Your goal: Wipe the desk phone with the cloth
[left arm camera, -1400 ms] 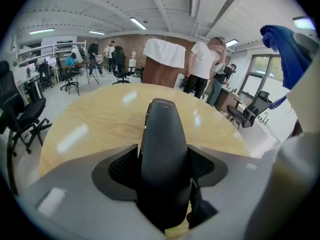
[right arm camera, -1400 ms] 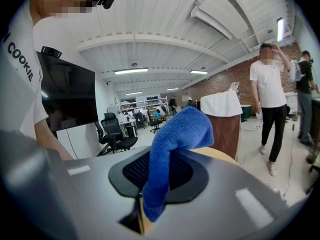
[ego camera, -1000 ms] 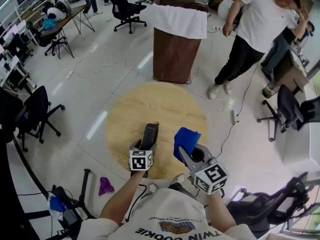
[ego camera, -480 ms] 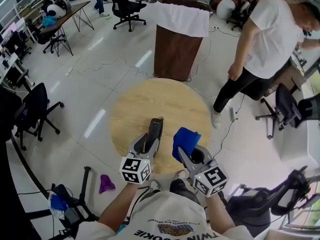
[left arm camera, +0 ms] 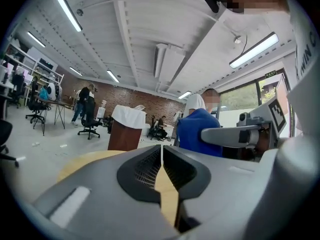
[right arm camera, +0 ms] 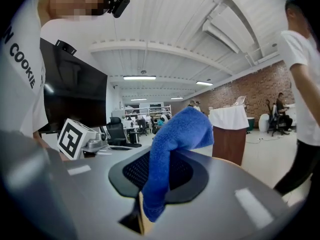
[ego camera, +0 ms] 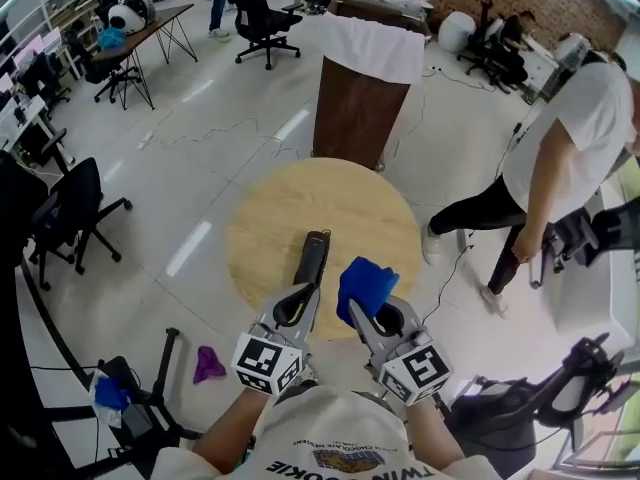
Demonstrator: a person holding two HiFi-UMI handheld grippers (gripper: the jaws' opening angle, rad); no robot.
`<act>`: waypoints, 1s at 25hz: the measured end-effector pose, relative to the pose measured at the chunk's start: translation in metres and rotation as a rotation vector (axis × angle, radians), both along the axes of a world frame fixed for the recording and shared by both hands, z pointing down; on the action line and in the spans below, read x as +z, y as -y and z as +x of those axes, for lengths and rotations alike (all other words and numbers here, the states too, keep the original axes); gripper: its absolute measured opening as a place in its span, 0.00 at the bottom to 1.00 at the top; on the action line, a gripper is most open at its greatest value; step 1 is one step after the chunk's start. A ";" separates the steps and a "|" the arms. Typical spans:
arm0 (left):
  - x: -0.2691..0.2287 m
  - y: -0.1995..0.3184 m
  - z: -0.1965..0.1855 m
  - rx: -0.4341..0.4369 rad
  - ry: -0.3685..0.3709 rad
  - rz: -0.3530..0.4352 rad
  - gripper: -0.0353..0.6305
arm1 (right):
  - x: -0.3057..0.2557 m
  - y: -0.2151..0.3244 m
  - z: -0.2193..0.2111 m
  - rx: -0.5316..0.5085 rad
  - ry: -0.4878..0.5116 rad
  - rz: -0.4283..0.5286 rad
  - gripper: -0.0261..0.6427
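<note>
**Desk phone (ego camera: 313,255) lying on the round wooden table (ego camera: 262,218), blue cloth (right arm camera: 172,139) being pinched in the right gripper (right arm camera: 159,184)**

The desk phone is showing only in the head view, as a dark, narrow shape. It is lying lengthwise on the round wooden table, toward the near edge. Its details are too small to make out.

The left gripper (left arm camera: 161,156) is pointing level over the table. In the head view its tips are overlapping the phone's near end, and whether it is touching the phone cannot be told from there. In the left gripper view its jaws have just been closing and are now meeting. The black ribbed pads (left arm camera: 142,166) are pressing edge to edge with nothing between them, and only pale wood is showing through the notch below.

The right gripper is hanging just beside the left one, on its right, and its jaws are clamping the blue cloth. In the right gripper view the cloth is running up between the two dark pads. Its lower end is sticking out beneath the jaws and its bulk is folding over above the tips. In the head view the cloth is sitting as a bunched blue lump just beside the phone's right side. Whether the two are touching cannot be told.
</note>
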State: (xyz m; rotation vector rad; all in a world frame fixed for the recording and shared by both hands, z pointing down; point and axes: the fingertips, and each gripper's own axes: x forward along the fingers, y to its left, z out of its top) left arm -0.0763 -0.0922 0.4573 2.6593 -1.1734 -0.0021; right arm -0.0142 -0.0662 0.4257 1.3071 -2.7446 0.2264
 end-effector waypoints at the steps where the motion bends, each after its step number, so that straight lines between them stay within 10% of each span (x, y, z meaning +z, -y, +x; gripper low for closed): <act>1: -0.005 -0.006 0.002 0.002 0.000 0.011 0.06 | -0.003 -0.004 0.000 -0.005 0.002 0.007 0.13; 25: -0.051 -0.148 0.058 -0.065 0.049 0.075 0.06 | -0.029 -0.138 0.035 -0.037 0.022 0.112 0.13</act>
